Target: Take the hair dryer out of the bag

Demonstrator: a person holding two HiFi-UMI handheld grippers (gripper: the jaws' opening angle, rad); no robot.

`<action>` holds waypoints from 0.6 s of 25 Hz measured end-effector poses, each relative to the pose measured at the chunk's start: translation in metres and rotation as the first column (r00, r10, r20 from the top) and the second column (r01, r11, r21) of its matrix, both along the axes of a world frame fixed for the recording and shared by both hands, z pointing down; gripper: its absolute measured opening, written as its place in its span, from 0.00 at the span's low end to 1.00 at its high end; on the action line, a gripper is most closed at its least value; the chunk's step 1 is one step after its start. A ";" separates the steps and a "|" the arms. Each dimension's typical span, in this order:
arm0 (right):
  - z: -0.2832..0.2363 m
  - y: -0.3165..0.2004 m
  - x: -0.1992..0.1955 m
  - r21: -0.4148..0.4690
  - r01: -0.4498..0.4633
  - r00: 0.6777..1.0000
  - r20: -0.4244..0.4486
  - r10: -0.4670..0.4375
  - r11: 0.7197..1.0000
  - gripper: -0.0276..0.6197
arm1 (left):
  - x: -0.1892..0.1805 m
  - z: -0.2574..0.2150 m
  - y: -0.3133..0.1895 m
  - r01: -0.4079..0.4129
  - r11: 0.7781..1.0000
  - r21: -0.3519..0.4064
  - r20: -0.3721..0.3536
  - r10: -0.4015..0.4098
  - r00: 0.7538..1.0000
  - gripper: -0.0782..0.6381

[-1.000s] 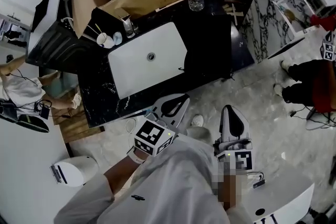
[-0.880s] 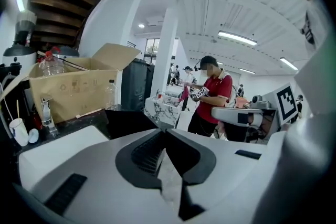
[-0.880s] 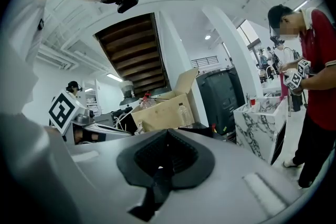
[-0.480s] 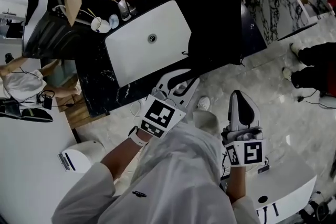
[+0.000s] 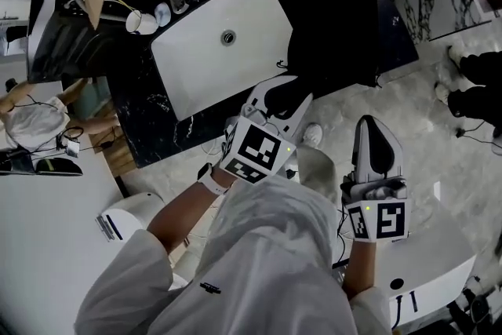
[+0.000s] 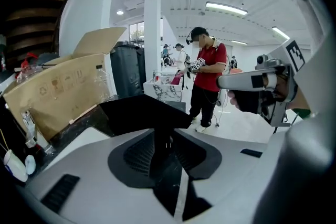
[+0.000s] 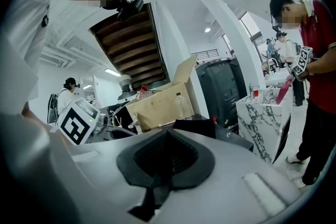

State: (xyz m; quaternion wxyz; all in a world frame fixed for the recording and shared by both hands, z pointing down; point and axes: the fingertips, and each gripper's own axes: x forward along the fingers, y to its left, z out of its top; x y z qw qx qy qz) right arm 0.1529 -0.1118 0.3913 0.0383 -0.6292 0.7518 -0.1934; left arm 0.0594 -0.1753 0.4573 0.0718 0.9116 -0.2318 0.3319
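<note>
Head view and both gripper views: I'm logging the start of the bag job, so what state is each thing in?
left gripper: jaws apart, just been opening, nothing between them.
right gripper: shut, empty.
bag: not gripped; open or closed unclear.
cardboard box: flap up, open.
sink: empty.
bottle: upright.

Head camera overhead; gripper cameras forward (bag (image 5: 329, 31) shared).
</note>
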 end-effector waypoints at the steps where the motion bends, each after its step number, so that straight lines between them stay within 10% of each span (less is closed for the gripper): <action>1: 0.003 -0.002 0.000 -0.006 0.000 1.000 -0.001 0.000 1.000 0.06 | 0.001 0.005 -0.003 -0.008 1.000 0.000 0.010 0.008 1.000 0.26; 15: 0.035 -0.021 -0.007 -0.056 -0.017 1.000 0.020 0.018 0.998 0.06 | 0.008 0.063 -0.025 -0.107 0.994 -0.033 0.090 0.110 0.990 0.35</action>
